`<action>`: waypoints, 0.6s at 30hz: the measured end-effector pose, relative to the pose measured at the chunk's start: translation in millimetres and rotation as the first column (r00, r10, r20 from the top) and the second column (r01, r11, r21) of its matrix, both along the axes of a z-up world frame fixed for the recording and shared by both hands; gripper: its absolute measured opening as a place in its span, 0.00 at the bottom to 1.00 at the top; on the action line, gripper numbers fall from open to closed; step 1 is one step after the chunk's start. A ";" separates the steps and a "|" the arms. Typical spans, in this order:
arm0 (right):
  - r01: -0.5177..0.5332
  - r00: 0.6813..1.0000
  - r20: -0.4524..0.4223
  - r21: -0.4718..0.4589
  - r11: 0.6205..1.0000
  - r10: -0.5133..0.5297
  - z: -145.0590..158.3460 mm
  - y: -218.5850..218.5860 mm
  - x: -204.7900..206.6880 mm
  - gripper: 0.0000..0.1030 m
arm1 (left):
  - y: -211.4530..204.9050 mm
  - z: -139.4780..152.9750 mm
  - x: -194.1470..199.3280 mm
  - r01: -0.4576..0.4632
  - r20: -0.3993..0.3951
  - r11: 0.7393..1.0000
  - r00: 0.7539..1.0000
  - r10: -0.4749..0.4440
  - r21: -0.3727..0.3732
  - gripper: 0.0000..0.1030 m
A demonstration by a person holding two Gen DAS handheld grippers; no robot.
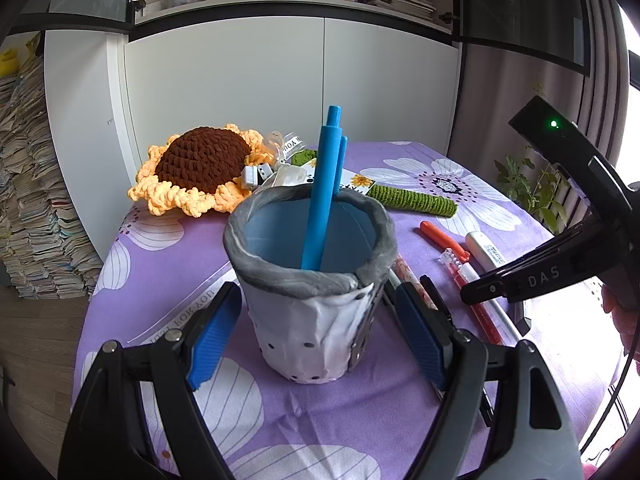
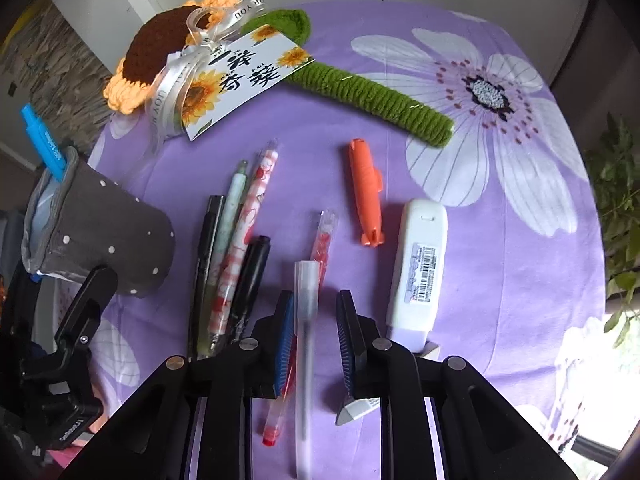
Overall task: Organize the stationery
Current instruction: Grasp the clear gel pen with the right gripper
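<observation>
Clear pen (image 2: 306, 344) lies between right gripper (image 2: 312, 344) jaws, long axis 12-to-6, cap toward 12; jaws parted, pads not pressing. Left gripper (image 1: 320, 336) jaws clasp the cup (image 1: 310, 276) upright on the bench (image 2: 360, 152); blue pen (image 1: 324, 188) stands inside.

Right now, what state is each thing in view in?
pen holder, upright, two blue pens standing inside
left gripper, straddles the pen holder, contact unclear
right gripper, open around the clear pen
clear pen, blurred, inside the right gripper, not clamped
orange pen, lying flat, loose
correction tape, lying flat, loose
</observation>
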State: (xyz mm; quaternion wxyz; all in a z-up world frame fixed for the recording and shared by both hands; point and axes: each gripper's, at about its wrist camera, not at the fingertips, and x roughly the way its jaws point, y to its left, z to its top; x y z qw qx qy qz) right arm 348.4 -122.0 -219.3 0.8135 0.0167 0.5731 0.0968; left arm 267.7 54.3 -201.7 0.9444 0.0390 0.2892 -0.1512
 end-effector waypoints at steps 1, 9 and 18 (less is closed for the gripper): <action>0.009 1.000 -0.003 0.019 1.000 -0.009 -0.4 -3.8 0.1 0.19 | 0.0 -0.1 0.4 0.001 0.001 1.000 1.000 -0.001 0.001 0.77; 0.065 0.997 0.042 0.111 0.992 -0.070 15.0 -39.4 -12.3 0.13 | -0.1 -0.5 -0.3 0.004 0.003 1.000 1.000 -0.004 0.002 0.77; 0.060 0.998 -0.004 0.103 0.993 -0.060 13.0 -35.0 -4.4 0.13 | -0.4 -0.6 -0.5 0.004 0.001 1.000 1.000 -0.004 0.002 0.77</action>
